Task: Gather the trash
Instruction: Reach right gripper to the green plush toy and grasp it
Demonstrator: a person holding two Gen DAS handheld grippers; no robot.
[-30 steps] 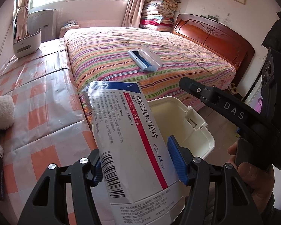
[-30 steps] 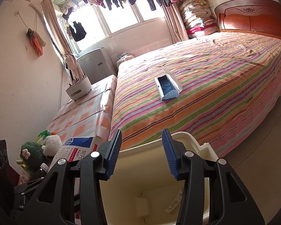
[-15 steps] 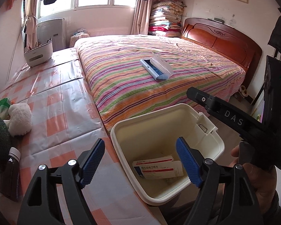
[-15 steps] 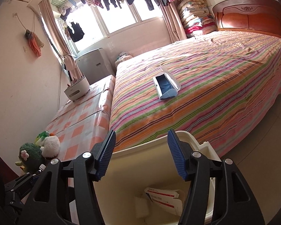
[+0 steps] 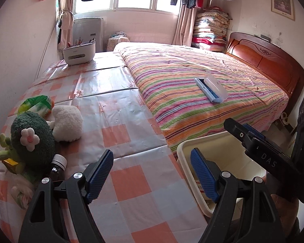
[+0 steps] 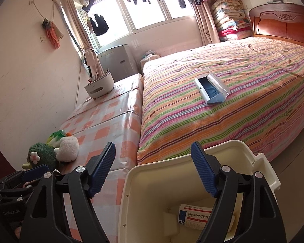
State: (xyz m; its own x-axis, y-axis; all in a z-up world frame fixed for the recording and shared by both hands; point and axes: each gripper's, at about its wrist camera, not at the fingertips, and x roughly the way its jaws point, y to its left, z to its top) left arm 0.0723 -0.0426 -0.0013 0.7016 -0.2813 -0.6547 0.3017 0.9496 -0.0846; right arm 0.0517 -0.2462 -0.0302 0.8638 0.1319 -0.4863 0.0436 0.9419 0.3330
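Two grippers show, both over the near end of a checked orange-and-white tablecloth (image 5: pixel 119 125) that butts against a striped bed (image 5: pixel 202 81). Farthest left, by the wall, a green plush toy (image 5: pixel 33 141) and a white plush (image 5: pixel 67 122) crowd the cloth's near corner with a brown bottle (image 5: pixel 57 167) just in front of them; from there the cloth lies bare up to a white organiser (image 5: pixel 79 53) at the far end. The left gripper (image 5: pixel 152 176) hangs above that bare near stretch, its jaws spread as wide as they go and empty. To its right a cream bin (image 6: pixel 162 174) sits off the cloth's near right edge, against the foot of the bed, mouth open upward. A white medicine box (image 6: pixel 194 215) with a red stripe lies flat on the bin's floor, its long axis running across the right wrist view, right end partly hidden behind a finger. The right gripper (image 6: pixel 153 173) is above the bin's left rim, one finger over the cloth and one over the bin's mouth; its jaws are opening, with nothing gripped between them. Farther right, a clear-lidded blue case (image 5: pixel 211 89) rests on the bedspread, well apart from the bin, with open bedspread around it up to the wooden headboard (image 5: pixel 269 64).
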